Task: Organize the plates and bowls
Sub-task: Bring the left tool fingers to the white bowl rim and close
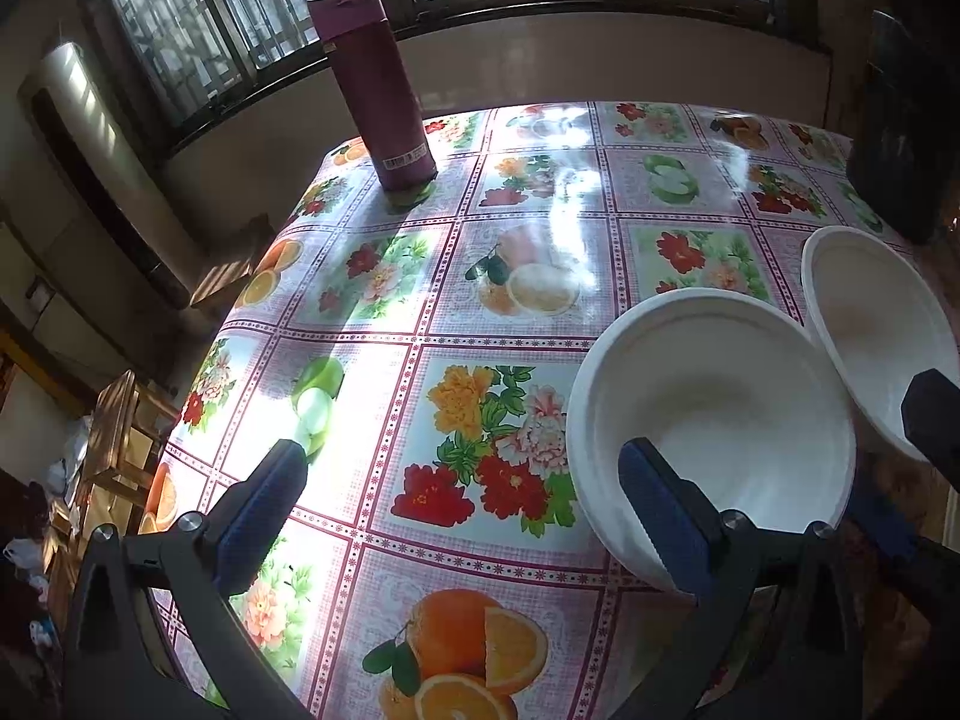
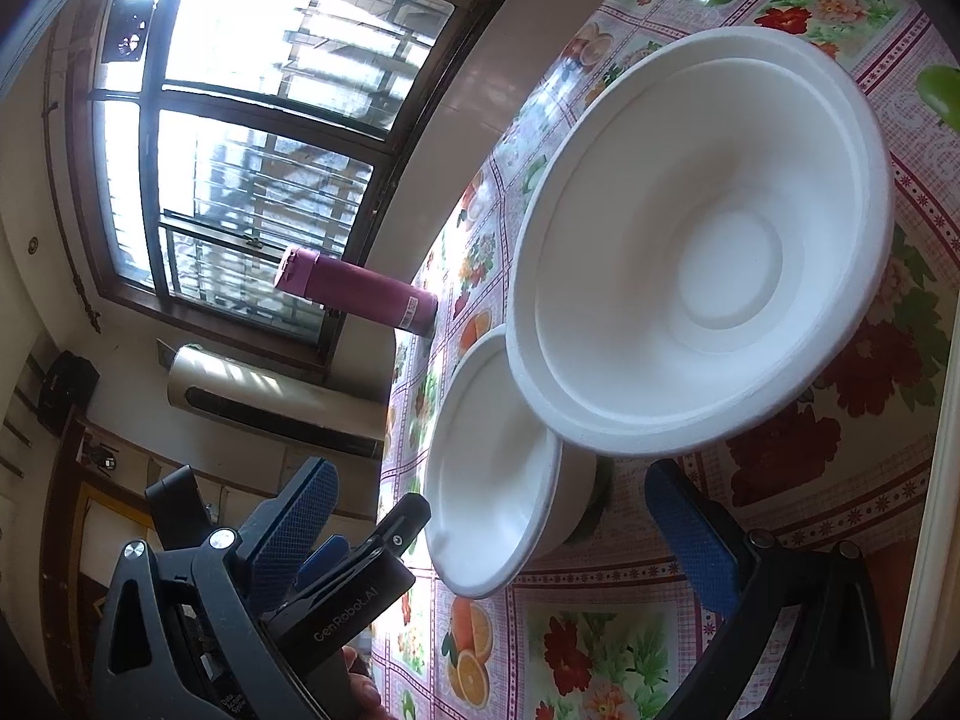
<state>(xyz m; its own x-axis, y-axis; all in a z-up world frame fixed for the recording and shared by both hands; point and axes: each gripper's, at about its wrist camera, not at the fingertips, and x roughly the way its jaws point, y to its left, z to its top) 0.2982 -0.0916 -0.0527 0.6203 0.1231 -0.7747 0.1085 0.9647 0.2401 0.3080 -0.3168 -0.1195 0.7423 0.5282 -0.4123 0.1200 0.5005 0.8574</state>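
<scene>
I see two white bowls on the bench, which has a shiny cloth with fruit and flowers on it. I use the purple bottle as my landmark; it stands upright at the far edge of the bench, by the window.

The near bowl sits well apart from the bottle, on the side closest to me. The far bowl is just beside it, and their rims look like they touch or overlap.

My left gripper has its fingers spread wide. One blue finger pad sits in front of the near bowl's rim, but I cannot tell if it touches. The other pad is over the bare cloth. Nothing is pinched.

In the right wrist view, my right gripper also has its fingers spread wide, with nothing held. The near bowl lies between the fingers, and the far bowl sits past it, its rim overlapping the near bowl.
</scene>
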